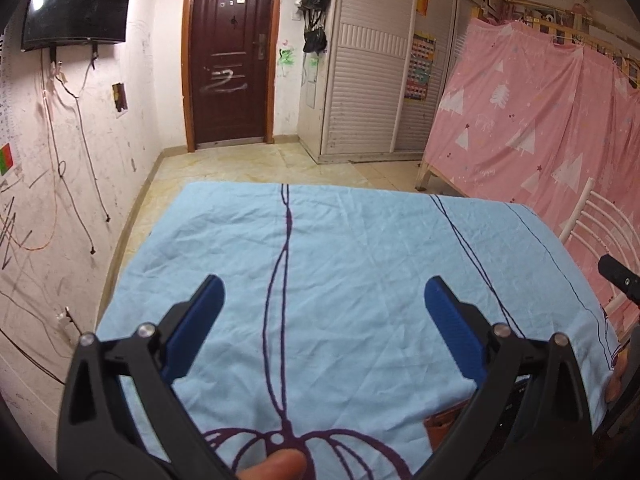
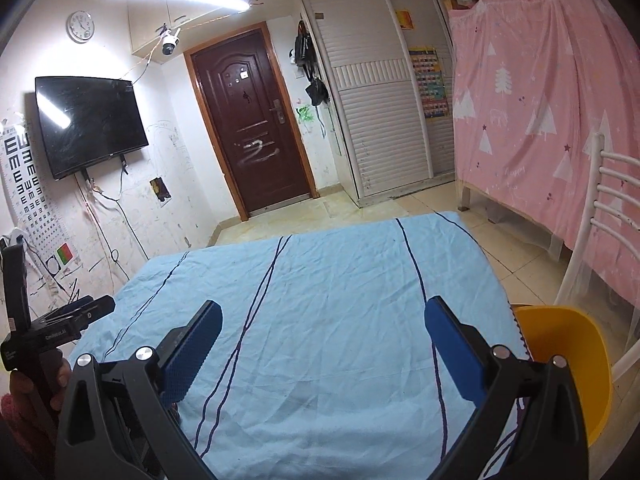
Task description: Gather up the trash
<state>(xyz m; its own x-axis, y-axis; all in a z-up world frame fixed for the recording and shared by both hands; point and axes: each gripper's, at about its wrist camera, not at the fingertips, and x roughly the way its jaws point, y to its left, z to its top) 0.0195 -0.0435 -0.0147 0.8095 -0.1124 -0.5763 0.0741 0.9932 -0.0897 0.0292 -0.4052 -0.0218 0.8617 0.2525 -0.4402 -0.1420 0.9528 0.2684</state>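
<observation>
A table covered with a light blue cloth [image 1: 360, 264] with dark purple lines fills the lower half of both views [image 2: 328, 312]. No trash shows on it. My left gripper [image 1: 324, 292] is open and empty above the cloth's near part. My right gripper [image 2: 324, 312] is open and empty above the cloth too. A yellow bin [image 2: 568, 364] stands just off the table's right edge, next to the right gripper's right finger. The left gripper also shows in the right wrist view at the far left [image 2: 86, 312], and whether it is open cannot be told there.
A pink curtain [image 1: 540, 120] hangs over a bed frame on the right. A white chair [image 2: 604, 240] stands by the table's right side. A dark door [image 1: 230, 52], white wardrobe [image 2: 380, 120] and wall TV [image 2: 88, 124] lie beyond, across tiled floor [image 1: 256, 164].
</observation>
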